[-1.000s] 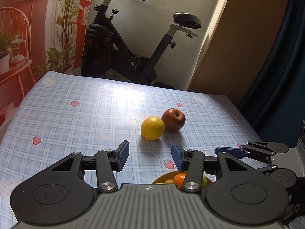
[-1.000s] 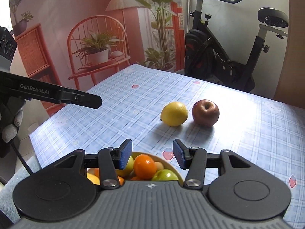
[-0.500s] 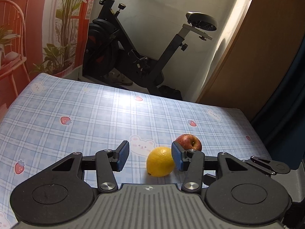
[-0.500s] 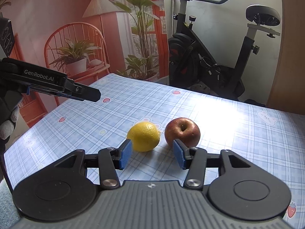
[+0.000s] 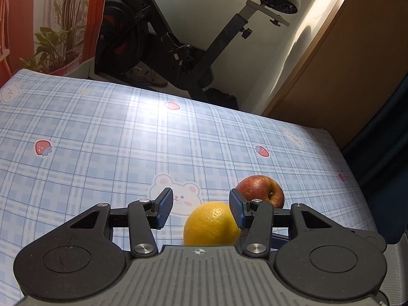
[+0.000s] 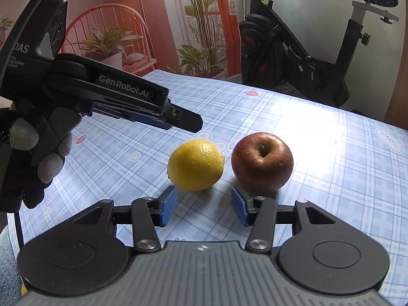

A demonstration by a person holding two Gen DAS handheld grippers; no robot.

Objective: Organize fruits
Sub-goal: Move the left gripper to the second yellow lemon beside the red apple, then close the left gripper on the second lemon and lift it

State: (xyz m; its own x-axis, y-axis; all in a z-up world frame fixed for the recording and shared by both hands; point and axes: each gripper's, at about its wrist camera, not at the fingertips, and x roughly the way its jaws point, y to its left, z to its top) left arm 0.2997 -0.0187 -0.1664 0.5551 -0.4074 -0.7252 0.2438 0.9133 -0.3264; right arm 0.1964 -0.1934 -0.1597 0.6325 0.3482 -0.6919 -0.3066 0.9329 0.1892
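I hold a gripper in each hand over the table [image 5: 107, 137], whose blue checked cloth carries small bears and strawberries, and I take the lemon [image 6: 195, 164] as my mark. It lies on the cloth with the red apple [image 6: 262, 161] just beside it on its right in the right wrist view, a narrow strip of cloth showing between the two, the apple's stem hollow turned up. My right gripper [image 6: 203, 208] hangs just short of the pair, its blue pads parted and empty, the gap between them lined up with the space between lemon and apple; neither pad touches a fruit. My left gripper [image 5: 201, 210] is also parted and grips nothing: in its own view the lemon [image 5: 211, 224] sits low between the fingers, close against the right-hand pad, though I cannot tell whether that pad touches it, and the apple [image 5: 260, 192] shows beyond that same finger. From the right wrist view my left gripper [image 6: 178, 121] reaches in from the left above and behind the lemon, held by my gloved hand [image 6: 30, 160]. Beyond the table's far edge, past the lemon, stands a black exercise bike [image 5: 178, 51].
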